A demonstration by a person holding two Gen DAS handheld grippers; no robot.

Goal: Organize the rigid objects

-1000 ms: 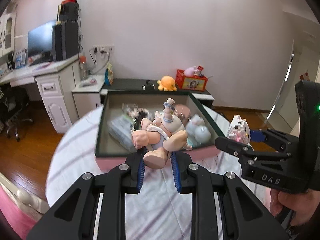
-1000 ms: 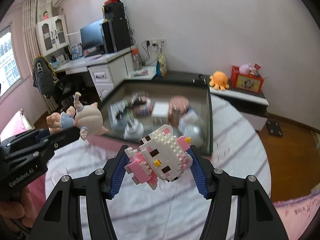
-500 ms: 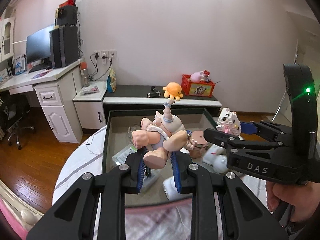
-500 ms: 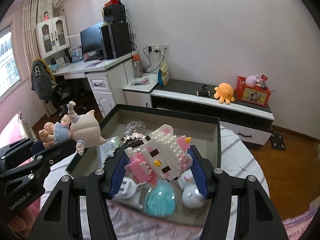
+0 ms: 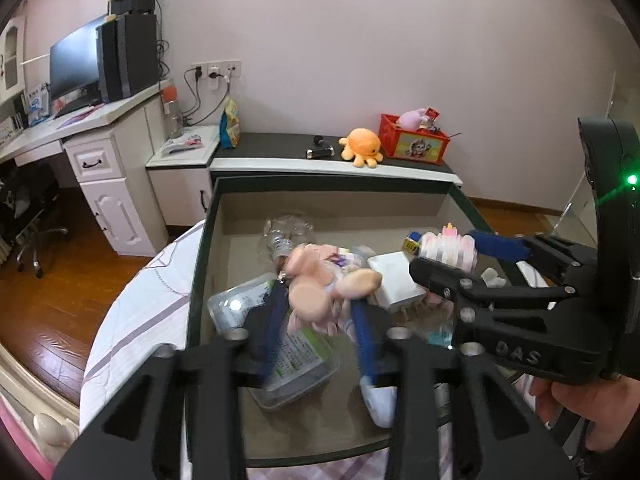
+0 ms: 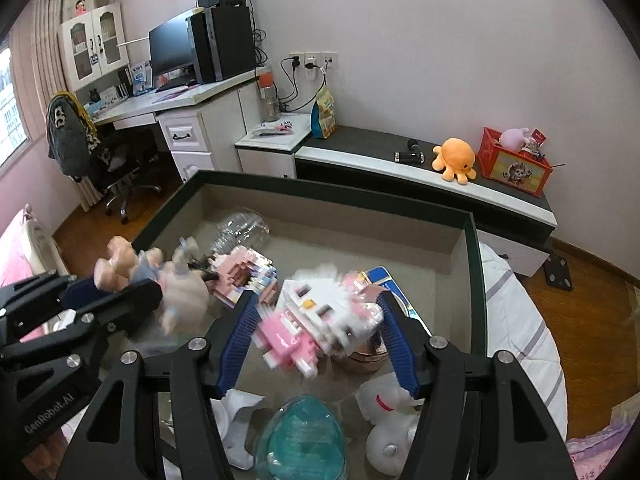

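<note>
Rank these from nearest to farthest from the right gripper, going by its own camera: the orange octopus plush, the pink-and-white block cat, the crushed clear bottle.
1. Pink-and-white block cat: between the jaws of the right gripper, over the box.
2. Crushed clear bottle: inside the box, far left corner.
3. Orange octopus plush: on the low cabinet by the wall, to the right.

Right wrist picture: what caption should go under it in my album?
Right gripper lowers a pink-and-white block-built cat into the dark-rimmed toy box.
</note>
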